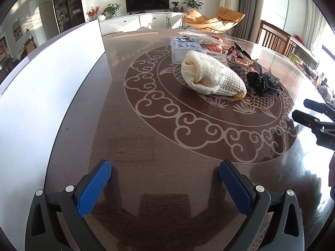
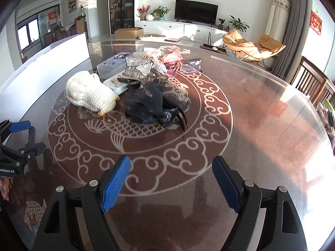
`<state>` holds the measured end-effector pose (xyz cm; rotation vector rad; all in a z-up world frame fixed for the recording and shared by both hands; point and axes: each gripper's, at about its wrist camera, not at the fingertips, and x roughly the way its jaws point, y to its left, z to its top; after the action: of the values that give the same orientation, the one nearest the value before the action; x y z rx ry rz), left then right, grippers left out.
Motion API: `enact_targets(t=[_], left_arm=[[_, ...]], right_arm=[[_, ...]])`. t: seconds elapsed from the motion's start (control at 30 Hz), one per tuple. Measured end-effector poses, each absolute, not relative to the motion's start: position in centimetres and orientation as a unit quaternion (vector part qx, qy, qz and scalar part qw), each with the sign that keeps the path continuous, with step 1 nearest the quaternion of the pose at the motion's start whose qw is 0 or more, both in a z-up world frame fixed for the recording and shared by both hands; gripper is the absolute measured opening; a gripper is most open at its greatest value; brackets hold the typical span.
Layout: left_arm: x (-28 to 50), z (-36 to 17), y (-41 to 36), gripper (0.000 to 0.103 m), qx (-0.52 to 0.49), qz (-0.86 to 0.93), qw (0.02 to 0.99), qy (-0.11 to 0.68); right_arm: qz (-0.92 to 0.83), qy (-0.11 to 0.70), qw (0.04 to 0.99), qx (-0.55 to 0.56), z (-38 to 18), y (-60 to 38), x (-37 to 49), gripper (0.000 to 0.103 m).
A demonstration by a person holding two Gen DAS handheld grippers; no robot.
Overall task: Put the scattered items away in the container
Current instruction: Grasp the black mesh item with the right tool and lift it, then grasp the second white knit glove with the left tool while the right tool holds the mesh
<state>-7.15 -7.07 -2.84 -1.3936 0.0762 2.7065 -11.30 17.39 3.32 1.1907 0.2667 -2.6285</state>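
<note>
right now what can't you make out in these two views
- White container: inside hidden by its own wall in both views.
- Clear plastic box: contents blocked by the cream knit item, left wrist view.
- Dark hair clips: tangled pile, count unclear, right wrist view.
- Right gripper: cut off by the frame edge, left wrist view.

Cream knit glove [image 1: 211,76] lying beside dark hair clips [image 1: 262,81], white container [image 1: 52,79] left
</note>
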Motion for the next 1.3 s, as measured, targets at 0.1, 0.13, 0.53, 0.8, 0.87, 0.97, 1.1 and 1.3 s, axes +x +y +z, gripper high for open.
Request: enact_targets(t=[0.1,0.13,0.53,0.8,0.87,0.97,1.1,1.3], left_arm=[[-7.4,-2.9,-7.0,0.103,-0.457,0.888,0.048,0.025],[-7.4,-2.9,-6.9,0.103,-0.458,0.888,0.048,0.025],[-7.9,-2.9,-6.7,0.103,-0.458,0.887,0.047,0.024],[-8.8,-2.1,-6.0,0.103,-0.449,0.882,0.111,-0.086],[-10.4,-1.9,-5.4,0.103,-0.449,0.873,0.128,-0.139],[-13.1,-1.4,-4.1,0.103,-0.429,0.890,0.049,-0.148],[-17.4,-1.5,-1.9,0.103,-0.421,0.899,-0.008,-0.121],[-18.9,-2.7,-3.0,0.055,-0.410,0.902,0.049,-0.123]], right_arm=[[-0.897,0.084,0.158,0.404,4.2,16.2,-14.8,0.082],[-0.894,0.082,0.165,0.408,4.2,15.7,-16.0,0.082],[-0.862,0.087,0.160,0.472,0.8,15.0,-19.6,0.071],[-0.887,0.066,0.124,0.440,0.5,19.6,-10.4,0.072],[-0.890,0.061,0.119,0.436,0.4,19.9,-9.6,0.072],[-0.890,0.061,0.117,0.436,0.6,19.9,-9.6,0.072],[-0.890,0.060,0.117,0.436,0.7,20.0,-9.5,0.072],[-0.890,0.060,0.117,0.436,0.7,19.9,-9.5,0.072]])
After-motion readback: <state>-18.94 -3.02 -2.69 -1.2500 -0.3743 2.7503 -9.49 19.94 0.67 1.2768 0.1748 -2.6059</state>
